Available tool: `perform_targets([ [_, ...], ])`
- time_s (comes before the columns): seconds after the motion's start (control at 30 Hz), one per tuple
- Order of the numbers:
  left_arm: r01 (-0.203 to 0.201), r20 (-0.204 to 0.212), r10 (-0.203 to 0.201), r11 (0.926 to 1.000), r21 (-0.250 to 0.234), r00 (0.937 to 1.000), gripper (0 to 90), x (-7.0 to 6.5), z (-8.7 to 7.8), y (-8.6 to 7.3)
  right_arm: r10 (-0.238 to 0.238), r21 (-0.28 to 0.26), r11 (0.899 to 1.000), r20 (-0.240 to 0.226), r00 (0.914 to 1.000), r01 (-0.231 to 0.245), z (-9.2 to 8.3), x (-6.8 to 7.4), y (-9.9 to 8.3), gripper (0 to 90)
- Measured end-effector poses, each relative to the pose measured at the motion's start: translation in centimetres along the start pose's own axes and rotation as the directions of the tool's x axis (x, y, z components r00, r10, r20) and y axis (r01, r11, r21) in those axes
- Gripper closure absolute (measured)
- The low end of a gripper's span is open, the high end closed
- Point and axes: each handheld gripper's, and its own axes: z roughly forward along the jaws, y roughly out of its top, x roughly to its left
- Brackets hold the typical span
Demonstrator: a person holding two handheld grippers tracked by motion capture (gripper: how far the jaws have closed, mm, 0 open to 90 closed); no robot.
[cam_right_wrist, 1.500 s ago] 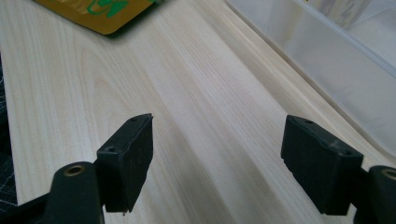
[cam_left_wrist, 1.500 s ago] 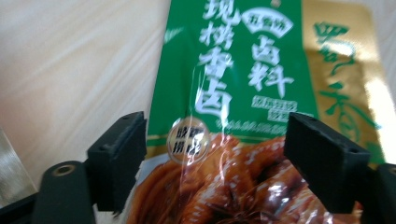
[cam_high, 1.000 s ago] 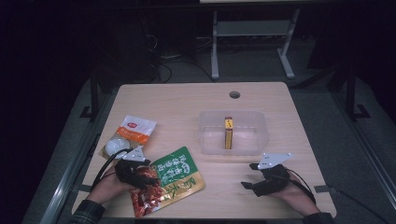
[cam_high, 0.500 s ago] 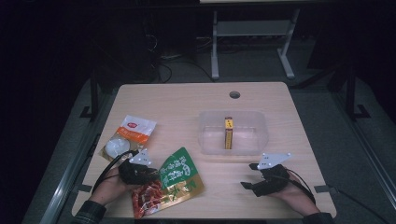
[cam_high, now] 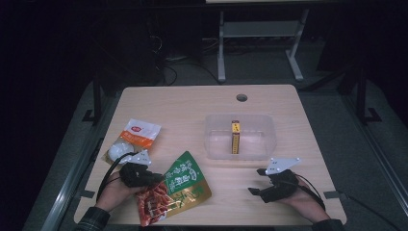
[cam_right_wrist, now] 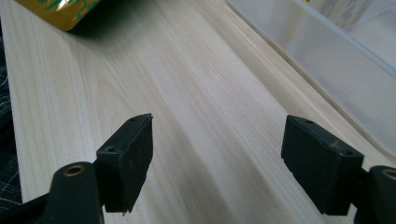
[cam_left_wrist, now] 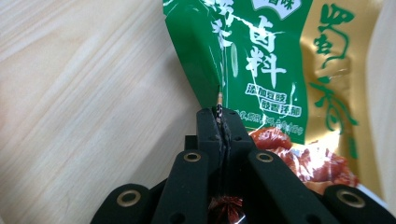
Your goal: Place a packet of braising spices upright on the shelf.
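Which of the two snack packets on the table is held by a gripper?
The green and gold packet: the left gripper has just closed its fingers on its edge. The orange and white packet lies apart, untouched.

L tongs [cam_left_wrist: 219,126] just clamped shut on pouch edge; R tongs [cam_right_wrist: 217,163] wide open, low.

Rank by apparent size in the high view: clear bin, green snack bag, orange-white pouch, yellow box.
1. Clear bin
2. Green snack bag, close to the bin in size
3. Orange-white pouch
4. Yellow box
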Motion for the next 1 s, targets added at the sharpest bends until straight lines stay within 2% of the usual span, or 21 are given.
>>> perform_targets([
  [0.1, 0.021, 0.007, -0.021, 0.9992, -0.034, 0.9998, 88.9, -0.1, -0.4, 0.2, 0.001, 0.004, 1.0, 0.001, 1.0, -0.001, 0.0, 0.0, 0.0, 24.5],
  [0.13, 0.009, 0.009, -0.009, 0.999, -0.043, 0.9999, 88.9, -0.1, -0.6, 0.3, 0.001, 0.005, 1.0, 0.0, 1.0, -0.001, 0.0, 0.0, 0.0, 24.4],
  [0.2, 0.031, 0.011, -0.03, 0.9969, -0.073, 0.9995, 89.0, -0.3, -0.9, 0.5, 0.002, 0.005, 1.0, -0.001, 1.0, -0.002, 0.0, 0.1, 0.1, 23.7],
  [0.27, 0.024, 0.006, -0.023, 0.9958, -0.088, 0.9997, 89.0, -0.3, -1.2, 0.7, 0.008, -0.001, 1.0, -0.001, 1.0, -0.008, -0.1, 0.1, 0.1, 23.6],
  [0.33, 0.049, 0.011, -0.048, 0.9916, -0.12, 0.9988, 89.0, -0.5, -1.4, 0.8, 0.013, -0.01, 1.0, -0.008, 0.9999, -0.013, -0.2, 0.2, 0.1, 24.7],
  [0.37, 0.038, 0.012, -0.037, 0.9906, -0.131, 0.9992, 89.0, -0.4, -1.6, 0.9, 0.012, -0.021, 1.0, -0.011, 0.9999, -0.012, -0.3, 0.3, 0.2, 25.4],
  [0.4, 0.053, 0.017, -0.051, 0.9873, -0.15, 0.9986, 89.0, -0.6, -1.7, 1.0, 0.009, -0.034, 0.999, -0.013, 0.9999, -0.009, -0.3, 0.4, 0.2, 26.3],
  [0.5, 0.045, 0.018, -0.042, 0.9834, -0.176, 0.999, 89.0, -0.7, -2.0, 1.3, 0.008, -0.058, 0.998, -0.02, 0.9998, -0.009, -0.5, 0.7, 0.5, 25.2],
  [0.63, 0.047, 0.015, -0.045, 0.973, -0.226, 0.9989, 89.2, -1.1, -2.4, 1.7, 0.025, -0.069, 0.997, -0.048, 0.9985, -0.028, -0.4, 0.8, 0.8, 26.3],
  [0.73, 0.04, 0.002, -0.041, 0.9657, -0.257, 0.9992, 89.3, -1.3, -2.6, 2.1, 0.018, -0.085, 0.996, -0.088, 0.9959, -0.026, -0.2, 1.1, 1.0, 31.4],
  [0.8, 0.051, 0.005, -0.051, 0.9561, -0.288, 0.9987, 89.4, -1.4, -2.7, 2.5, 0.012, -0.1, 0.995, -0.117, 0.9931, -0.023, 0.0, 1.4, 1.4, 31.6],
  [0.83, 0.051, 0.005, -0.051, 0.9561, -0.288, 0.9987, 89.4, -1.4, -2.7, 2.5, 0.013, -0.11, 0.993, -0.14, 0.9901, -0.029, 0.2, 1.6, 1.7, 31.6],
  [0.9, 0.06, 0.01, -0.06, 0.9474, -0.314, 0.9981, 89.4, -1.5, -2.8, 2.9, 0.001, -0.121, 0.992, -0.149, 0.9888, -0.019, 0.5, 1.8, 2.1, 31.6],
  [1.0, 0.044, 0.007, -0.045, 0.9389, -0.341, 0.999, 89.5, -1.7, -3.0, 3.5, -0.017, -0.148, 0.989, -0.153, 0.988, -0.005, 0.9, 2.1, 3.0, 31.6],
])
